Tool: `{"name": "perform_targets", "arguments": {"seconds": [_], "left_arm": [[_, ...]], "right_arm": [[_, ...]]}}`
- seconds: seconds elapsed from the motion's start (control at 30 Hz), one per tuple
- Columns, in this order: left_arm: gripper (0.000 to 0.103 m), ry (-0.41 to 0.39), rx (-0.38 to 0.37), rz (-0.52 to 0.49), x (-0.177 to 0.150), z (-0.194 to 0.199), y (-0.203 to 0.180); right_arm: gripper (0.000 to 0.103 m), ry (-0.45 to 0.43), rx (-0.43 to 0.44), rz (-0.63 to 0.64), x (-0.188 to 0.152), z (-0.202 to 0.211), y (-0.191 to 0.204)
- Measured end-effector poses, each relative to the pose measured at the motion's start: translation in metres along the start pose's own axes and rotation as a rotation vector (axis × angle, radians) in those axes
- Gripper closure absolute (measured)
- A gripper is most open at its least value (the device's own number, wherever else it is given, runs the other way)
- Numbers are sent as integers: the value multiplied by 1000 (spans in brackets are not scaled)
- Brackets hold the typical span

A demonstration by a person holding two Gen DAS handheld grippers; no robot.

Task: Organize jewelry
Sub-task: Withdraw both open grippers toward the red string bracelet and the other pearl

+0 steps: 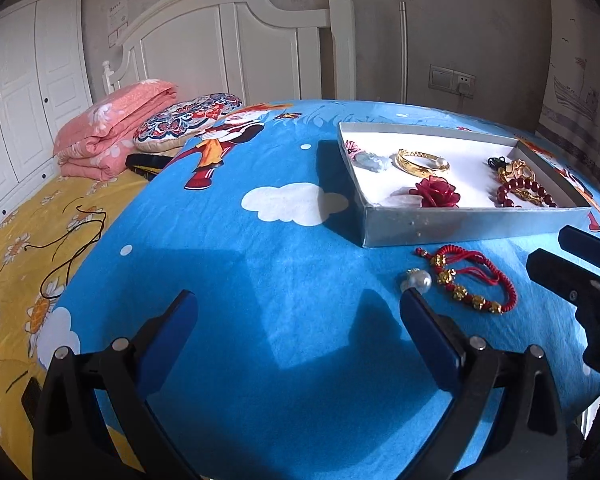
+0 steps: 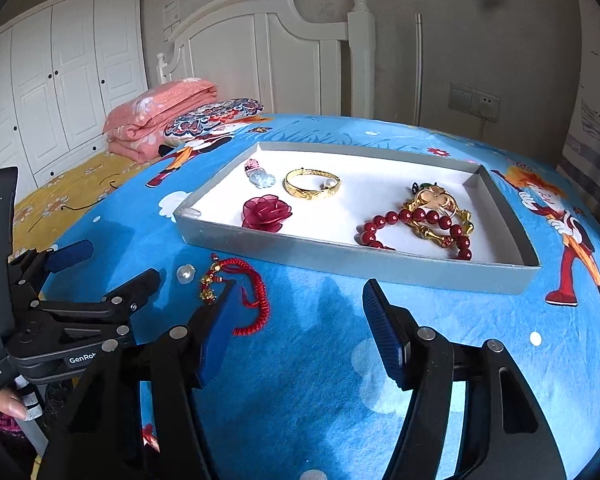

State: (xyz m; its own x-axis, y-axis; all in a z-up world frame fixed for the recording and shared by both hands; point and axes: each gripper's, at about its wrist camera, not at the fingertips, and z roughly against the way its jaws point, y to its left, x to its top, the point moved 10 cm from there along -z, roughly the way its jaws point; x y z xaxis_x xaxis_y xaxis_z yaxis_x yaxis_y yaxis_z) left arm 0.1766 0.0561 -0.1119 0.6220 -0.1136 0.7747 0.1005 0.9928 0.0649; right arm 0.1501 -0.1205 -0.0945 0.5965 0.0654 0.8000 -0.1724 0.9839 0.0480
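Closing in on the last loose pieces in front of the jewelry box.

I hold my left gripper (image 1: 296, 320) spread wide over bare blue cloth (image 1: 228, 280), its right finger tip beside the loose pearl (image 1: 420, 280). My right gripper (image 2: 296, 308) is half spread and empty, its left finger over the red cord bracelet (image 2: 248, 292). Both pieces lie outside the grey box (image 2: 340, 256); next I judge I must straddle the bracelet and pinch.

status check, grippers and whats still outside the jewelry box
Left gripper open, empty. Right gripper open, empty. Red braided cord bracelet and white pearl bead outside grey cardboard box. Path unobstructed.
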Motion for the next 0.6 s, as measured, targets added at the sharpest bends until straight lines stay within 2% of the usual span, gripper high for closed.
{"name": "perform_targets", "arguments": {"seconds": [0.07, 0.13, 0.27, 0.4, 0.5, 0.6], "left_arm": [[9, 1, -1, 4, -3, 1, 4], [13, 2, -6, 12, -6, 2, 8], [13, -7, -11, 14, -4, 6, 15], [14, -5, -22, 22, -8, 7, 20], [22, 7, -35, 37, -12, 6, 22], [23, 6, -31, 52, -13, 6, 24]], "right_arm": [[57, -3, 37, 25, 1, 0, 11], [61, 1, 60, 59, 0, -1, 24], [71, 44, 93, 102, -6, -11, 42], [73, 72, 101, 113, -8, -19, 51], [75, 82, 98, 122, -10, -23, 56], [77, 91, 79, 122, -12, -29, 57]]}}
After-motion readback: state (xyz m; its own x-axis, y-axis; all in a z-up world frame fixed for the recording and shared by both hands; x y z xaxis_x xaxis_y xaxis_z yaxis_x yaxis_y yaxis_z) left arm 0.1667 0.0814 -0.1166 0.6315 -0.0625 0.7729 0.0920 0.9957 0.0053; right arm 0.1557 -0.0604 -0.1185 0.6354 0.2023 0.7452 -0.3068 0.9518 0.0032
